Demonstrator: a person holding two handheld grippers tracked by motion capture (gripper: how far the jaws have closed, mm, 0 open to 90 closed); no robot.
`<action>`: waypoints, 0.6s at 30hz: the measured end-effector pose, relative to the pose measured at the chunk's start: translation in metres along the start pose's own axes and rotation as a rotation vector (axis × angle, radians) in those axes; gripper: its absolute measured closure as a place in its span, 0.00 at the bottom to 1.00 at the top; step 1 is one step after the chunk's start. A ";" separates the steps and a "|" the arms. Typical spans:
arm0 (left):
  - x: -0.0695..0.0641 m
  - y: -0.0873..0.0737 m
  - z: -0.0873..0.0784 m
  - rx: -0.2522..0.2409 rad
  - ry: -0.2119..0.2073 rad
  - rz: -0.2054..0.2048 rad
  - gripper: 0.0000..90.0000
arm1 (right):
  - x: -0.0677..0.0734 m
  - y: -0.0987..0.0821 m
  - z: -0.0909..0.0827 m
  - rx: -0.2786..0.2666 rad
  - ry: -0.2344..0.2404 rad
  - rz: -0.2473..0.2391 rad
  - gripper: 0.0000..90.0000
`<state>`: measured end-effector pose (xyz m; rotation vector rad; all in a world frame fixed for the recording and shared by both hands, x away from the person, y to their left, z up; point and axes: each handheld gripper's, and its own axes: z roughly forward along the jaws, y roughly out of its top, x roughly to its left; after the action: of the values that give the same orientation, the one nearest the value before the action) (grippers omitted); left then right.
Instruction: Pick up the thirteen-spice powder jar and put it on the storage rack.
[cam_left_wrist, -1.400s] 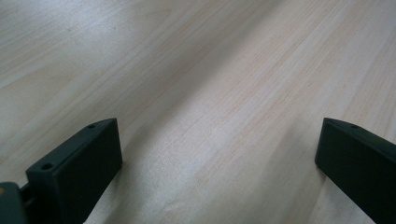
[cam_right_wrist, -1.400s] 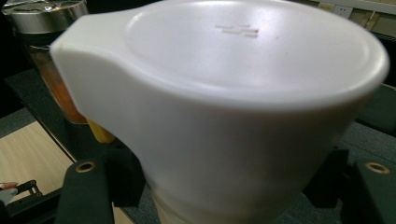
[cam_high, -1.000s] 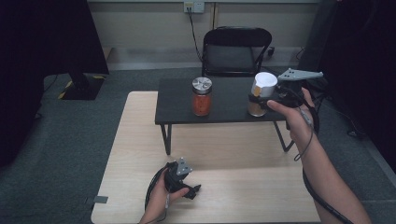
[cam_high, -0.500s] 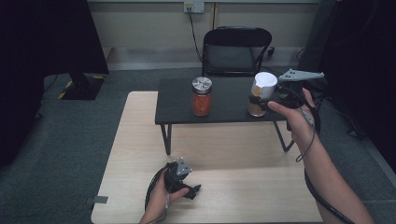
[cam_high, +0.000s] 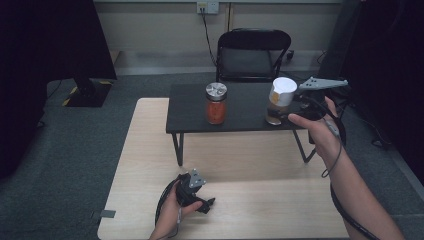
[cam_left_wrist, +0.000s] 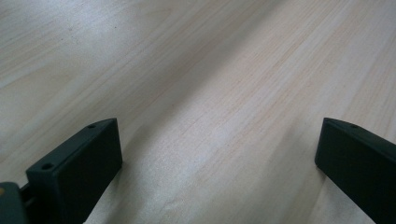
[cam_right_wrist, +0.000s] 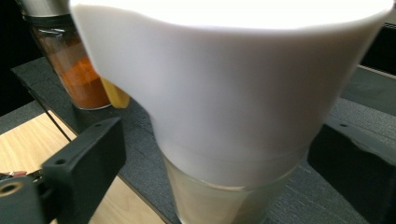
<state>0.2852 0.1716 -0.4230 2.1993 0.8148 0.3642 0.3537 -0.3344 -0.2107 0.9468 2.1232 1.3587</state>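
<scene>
There's the white-lidded glass jar (cam_high: 279, 101), standing upright near the right end of the small black tabletop (cam_high: 240, 110). The wide white lid is on, brownish contents showing below.

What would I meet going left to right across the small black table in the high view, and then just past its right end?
Orange-filled jar with a silver lid → glass jar with a white lid → right tool, its jaws having just been opening, standing apart around that jar without pressing it, on the small black table.
</scene>
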 end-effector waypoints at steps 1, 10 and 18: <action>0.000 0.000 0.000 0.000 0.000 0.000 0.00 | 0.001 0.000 0.000 -0.002 0.000 0.004 0.01; 0.000 0.000 0.000 0.000 0.000 0.000 0.00 | 0.004 -0.005 -0.006 -0.015 0.011 0.005 0.00; 0.000 0.000 0.000 0.000 0.000 0.000 0.00 | 0.003 -0.013 -0.013 -0.016 0.019 0.000 0.00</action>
<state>0.2852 0.1716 -0.4231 2.1992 0.8145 0.3648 0.3392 -0.3436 -0.2175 0.9311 2.1230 1.3886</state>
